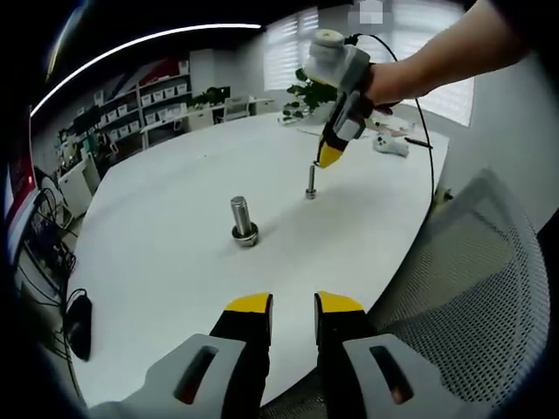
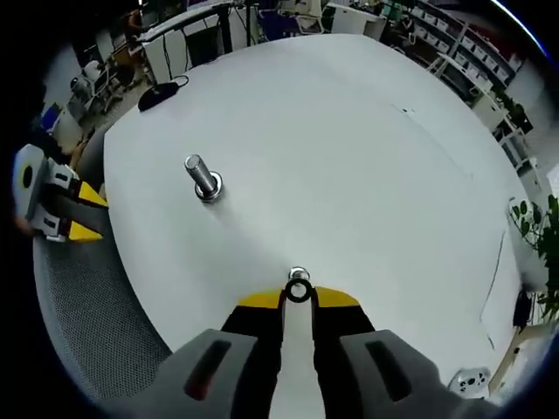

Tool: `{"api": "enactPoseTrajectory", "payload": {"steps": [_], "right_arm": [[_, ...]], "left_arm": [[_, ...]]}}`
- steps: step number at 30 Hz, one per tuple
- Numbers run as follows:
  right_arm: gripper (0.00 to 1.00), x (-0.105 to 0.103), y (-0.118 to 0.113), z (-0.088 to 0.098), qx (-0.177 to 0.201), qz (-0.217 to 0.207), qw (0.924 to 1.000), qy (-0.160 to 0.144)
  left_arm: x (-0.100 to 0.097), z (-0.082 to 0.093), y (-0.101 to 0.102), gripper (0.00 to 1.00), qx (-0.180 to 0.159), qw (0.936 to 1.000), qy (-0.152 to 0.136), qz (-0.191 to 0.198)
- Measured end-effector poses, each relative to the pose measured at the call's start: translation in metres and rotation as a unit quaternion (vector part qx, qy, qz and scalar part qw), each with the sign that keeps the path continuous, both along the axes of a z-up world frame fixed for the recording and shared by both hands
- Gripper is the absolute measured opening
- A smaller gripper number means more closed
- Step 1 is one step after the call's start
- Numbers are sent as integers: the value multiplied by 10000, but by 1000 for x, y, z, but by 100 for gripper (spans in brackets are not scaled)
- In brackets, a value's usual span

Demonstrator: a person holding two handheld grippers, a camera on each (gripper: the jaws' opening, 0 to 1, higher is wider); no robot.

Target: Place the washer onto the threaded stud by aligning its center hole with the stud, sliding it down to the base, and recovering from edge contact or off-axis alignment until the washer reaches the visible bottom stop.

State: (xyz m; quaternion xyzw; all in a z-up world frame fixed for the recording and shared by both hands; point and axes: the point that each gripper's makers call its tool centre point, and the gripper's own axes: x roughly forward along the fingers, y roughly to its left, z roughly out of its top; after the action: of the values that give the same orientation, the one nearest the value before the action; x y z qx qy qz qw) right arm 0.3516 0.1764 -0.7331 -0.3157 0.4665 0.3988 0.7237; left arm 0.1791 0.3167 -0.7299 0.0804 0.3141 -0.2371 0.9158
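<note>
Left gripper view: left gripper (image 1: 293,305) spread, empty, low over table (image 1: 157,288). Right gripper (image 1: 330,157) hovers above small stud (image 1: 310,182). Bigger stud (image 1: 242,218) already wears a ring at its base.

Right gripper view: right gripper (image 2: 298,297) pinches washer (image 2: 298,291) directly over stud (image 2: 298,275); sliding down remains. No containers visible.

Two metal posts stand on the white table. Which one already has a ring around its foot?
The thicker stud, standing alone mid-table, has a washer at its foot. The thinner stud sits under the right gripper, which holds a ring above it.
</note>
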Motion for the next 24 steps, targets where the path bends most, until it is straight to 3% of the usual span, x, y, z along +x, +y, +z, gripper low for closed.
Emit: {"api": "enactPoseTrajectory", "payload": {"steps": [7, 24], "right_arm": [[13, 7, 1, 3, -54, 43, 10000, -71], [13, 7, 1, -8, -98, 85, 9999, 71]], "left_arm": [[1, 1, 0, 17, 9, 10000, -23, 5], [0, 0, 0, 17, 29, 10000, -8, 23]]}}
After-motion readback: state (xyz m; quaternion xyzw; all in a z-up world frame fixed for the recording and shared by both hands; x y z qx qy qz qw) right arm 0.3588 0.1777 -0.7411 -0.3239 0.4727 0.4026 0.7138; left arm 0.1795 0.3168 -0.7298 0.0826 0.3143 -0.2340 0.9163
